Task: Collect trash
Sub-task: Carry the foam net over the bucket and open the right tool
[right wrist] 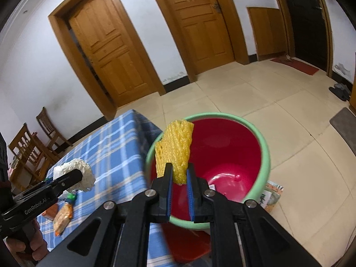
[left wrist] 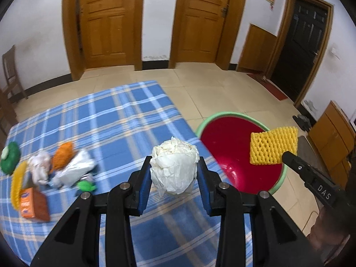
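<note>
My left gripper (left wrist: 174, 161) is shut on a crumpled white paper ball (left wrist: 174, 169) and holds it above the blue plaid tablecloth (left wrist: 106, 120), near the table's right edge. My right gripper (right wrist: 179, 166) is shut on a yellow foam net (right wrist: 174, 149) and holds it over the red bin with a green rim (right wrist: 265, 153). The bin also shows in the left wrist view (left wrist: 222, 146), with the yellow net (left wrist: 273, 148) above it. The paper ball shows in the right wrist view (right wrist: 82, 171) too.
More trash lies at the table's left: an orange box (left wrist: 33, 204), a white bag (left wrist: 73, 170), an orange net (left wrist: 63, 155), a yellow net (left wrist: 16, 182), a green lid (left wrist: 10, 160). A wrapper (right wrist: 270, 194) lies on the floor beside the bin. Wooden chairs (right wrist: 31, 146) stand behind.
</note>
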`<state>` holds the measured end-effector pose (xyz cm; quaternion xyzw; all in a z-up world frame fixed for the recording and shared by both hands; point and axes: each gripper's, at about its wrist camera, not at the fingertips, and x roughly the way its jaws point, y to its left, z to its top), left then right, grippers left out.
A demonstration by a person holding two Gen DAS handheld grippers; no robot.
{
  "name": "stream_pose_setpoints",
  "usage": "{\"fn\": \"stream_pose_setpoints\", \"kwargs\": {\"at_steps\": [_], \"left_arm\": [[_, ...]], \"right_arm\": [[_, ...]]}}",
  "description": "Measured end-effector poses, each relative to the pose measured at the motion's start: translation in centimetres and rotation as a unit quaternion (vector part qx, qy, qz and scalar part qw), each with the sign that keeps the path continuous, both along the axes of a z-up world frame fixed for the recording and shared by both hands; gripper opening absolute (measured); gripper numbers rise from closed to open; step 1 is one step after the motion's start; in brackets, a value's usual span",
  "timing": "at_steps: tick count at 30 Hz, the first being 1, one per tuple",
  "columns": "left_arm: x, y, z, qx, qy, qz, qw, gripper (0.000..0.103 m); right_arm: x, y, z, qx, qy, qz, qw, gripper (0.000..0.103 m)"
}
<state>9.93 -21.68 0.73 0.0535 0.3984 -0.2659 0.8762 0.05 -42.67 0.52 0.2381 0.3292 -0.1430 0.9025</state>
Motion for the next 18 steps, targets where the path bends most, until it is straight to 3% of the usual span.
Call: {"fn": "stream_pose_setpoints", "kwargs": {"at_steps": [18], "left_arm": [[1.6,-8.7,-3.8,0.027,0.031,-0.066,0.997,0.038]], "right_arm": [[0.3,-4.5,-3.9,0.027,0.035,-0.032,0.998,0.016]]}}
